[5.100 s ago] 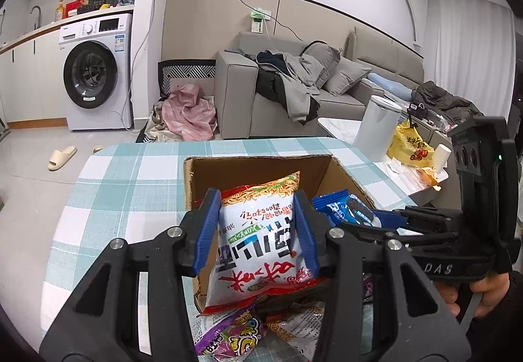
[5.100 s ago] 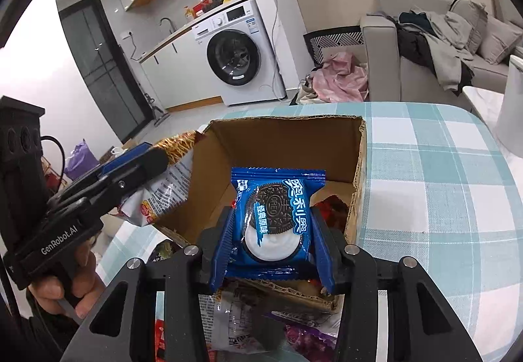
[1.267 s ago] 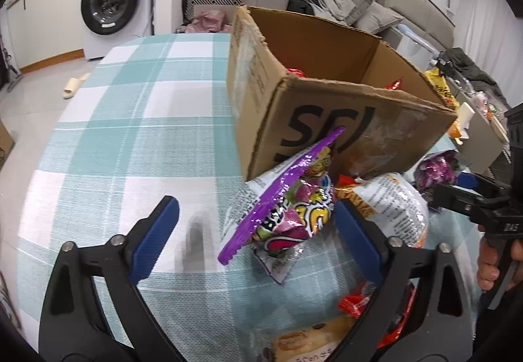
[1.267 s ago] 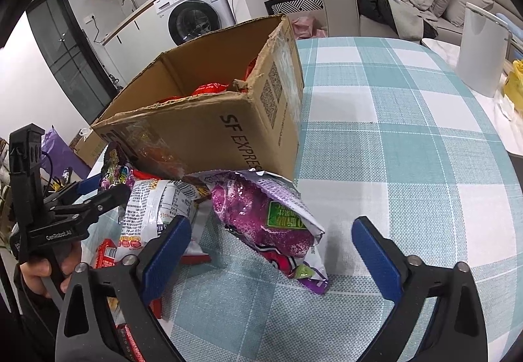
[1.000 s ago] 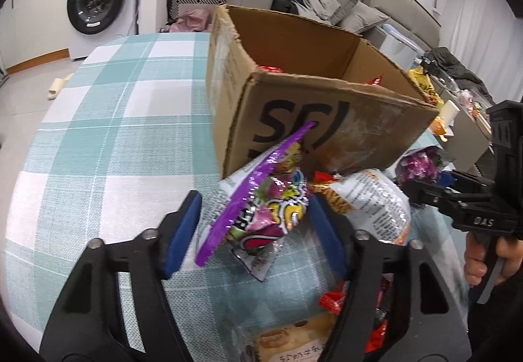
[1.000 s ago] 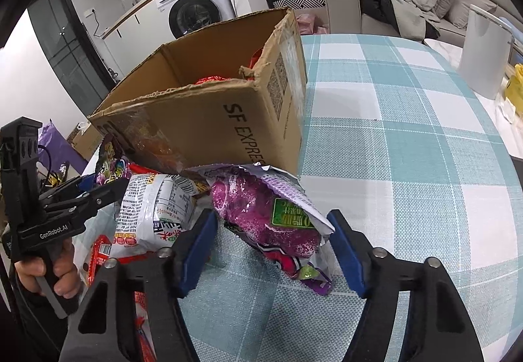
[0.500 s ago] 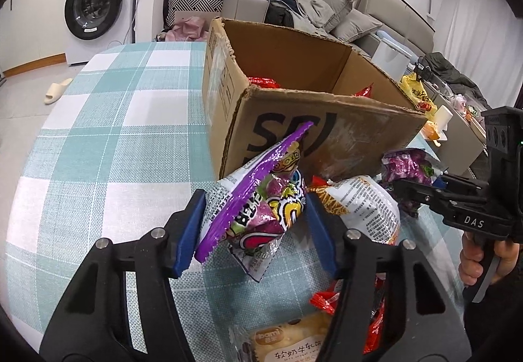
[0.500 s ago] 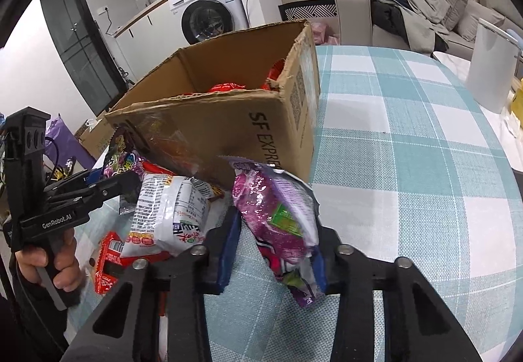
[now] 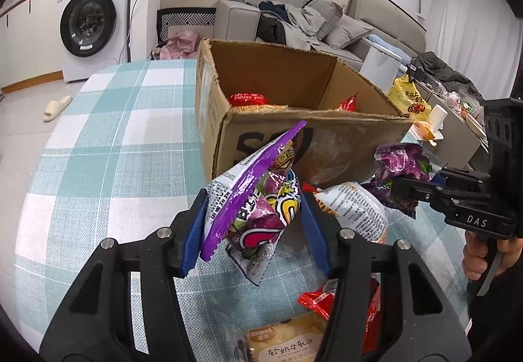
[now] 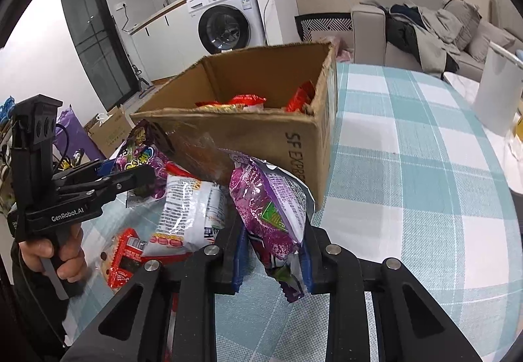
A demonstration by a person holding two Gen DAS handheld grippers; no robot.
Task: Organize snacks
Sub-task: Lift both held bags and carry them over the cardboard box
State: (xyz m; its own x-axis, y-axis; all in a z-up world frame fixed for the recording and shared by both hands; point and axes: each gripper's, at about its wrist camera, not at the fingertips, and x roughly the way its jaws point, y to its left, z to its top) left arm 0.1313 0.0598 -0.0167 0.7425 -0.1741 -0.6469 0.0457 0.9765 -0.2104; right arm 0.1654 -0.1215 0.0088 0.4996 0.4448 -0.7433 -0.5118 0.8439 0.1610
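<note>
My left gripper (image 9: 258, 231) is shut on a purple candy bag (image 9: 261, 201) and holds it above the table, in front of the cardboard box (image 9: 327, 139). My right gripper (image 10: 273, 255) is shut on a purple-and-silver snack bag (image 10: 274, 208), lifted near the box's front right corner (image 10: 313, 146). Red snack packs (image 9: 248, 98) lie inside the box. Each gripper also shows in the other view: the right one (image 9: 412, 188) and the left one (image 10: 130, 172).
On the checked tablecloth (image 9: 108, 146) lie a white noodle pack (image 10: 193, 215), red packs (image 10: 127, 250) and a cake pack (image 9: 284, 342). A white bin (image 10: 497, 90) stands at the table's right edge. A sofa and a washing machine are behind.
Both grippers have closed on their bags and lifted them off the table toward the box; 5 s ago they held a noodle pack and an Oreo pack over the box.
</note>
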